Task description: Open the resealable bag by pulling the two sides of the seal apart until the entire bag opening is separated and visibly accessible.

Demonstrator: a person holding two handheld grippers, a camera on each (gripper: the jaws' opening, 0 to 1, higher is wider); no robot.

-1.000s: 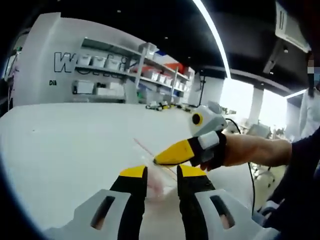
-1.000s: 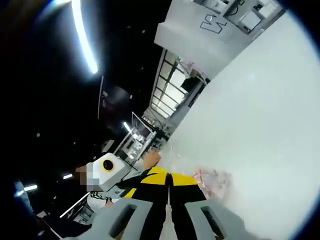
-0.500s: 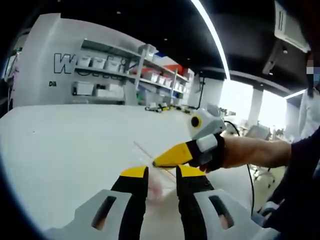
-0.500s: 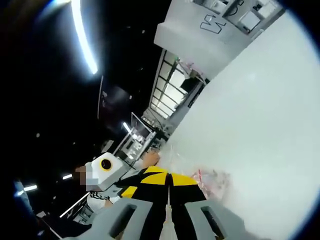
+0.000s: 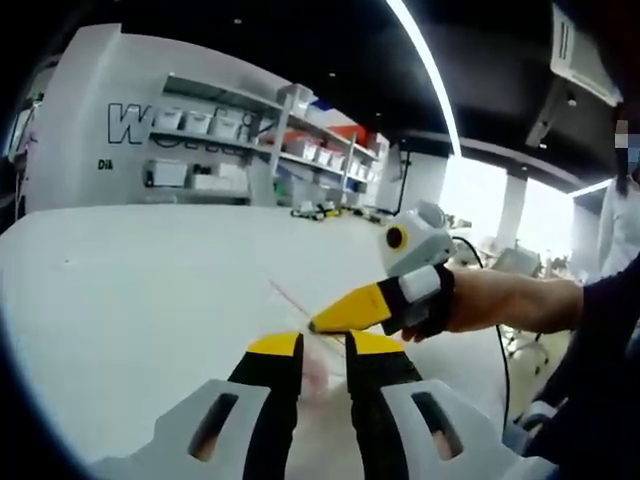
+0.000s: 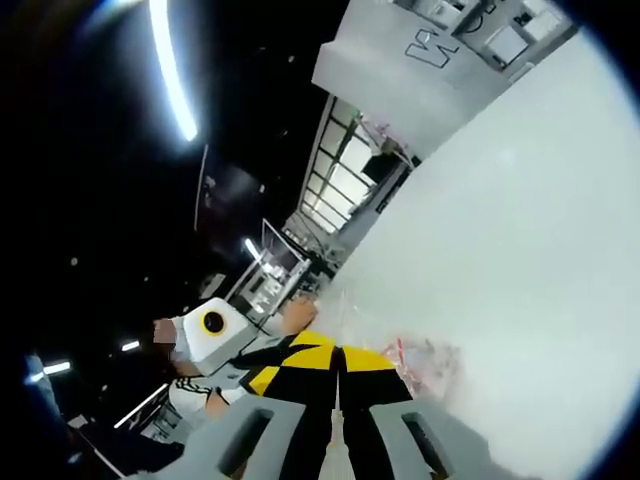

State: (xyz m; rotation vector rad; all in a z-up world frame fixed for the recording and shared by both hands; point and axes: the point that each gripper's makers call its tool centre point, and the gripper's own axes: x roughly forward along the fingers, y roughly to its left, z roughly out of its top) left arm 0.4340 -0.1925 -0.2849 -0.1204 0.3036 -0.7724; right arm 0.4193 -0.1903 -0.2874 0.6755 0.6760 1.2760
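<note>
In the left gripper view my left hand-held gripper [image 5: 322,350] has its yellow-tipped jaws drawn close together, with a narrow gap between them, and the clear resealable bag [image 5: 312,362] runs into that gap; the film is too faint for me to say for certain that the jaws pinch it. The bag is a transparent pouch with something pinkish inside, hanging over the white counter [image 5: 150,290] well in from its far edge. Its seal strip shows as a thin line slanting away from my jaws toward the far shelves [image 5: 250,140], so its long axis runs up and to the left in that view. Just to the right, my right hand-held gripper [image 5: 345,310] comes in with its yellow tips pressed together at the seal line. In the right gripper view the right hand-held gripper [image 6: 338,358] has its jaws closed with no gap, and the bag [image 6: 425,362] spreads to the right of them, with the left hand-held gripper [image 6: 265,362] touching alongside.
</note>
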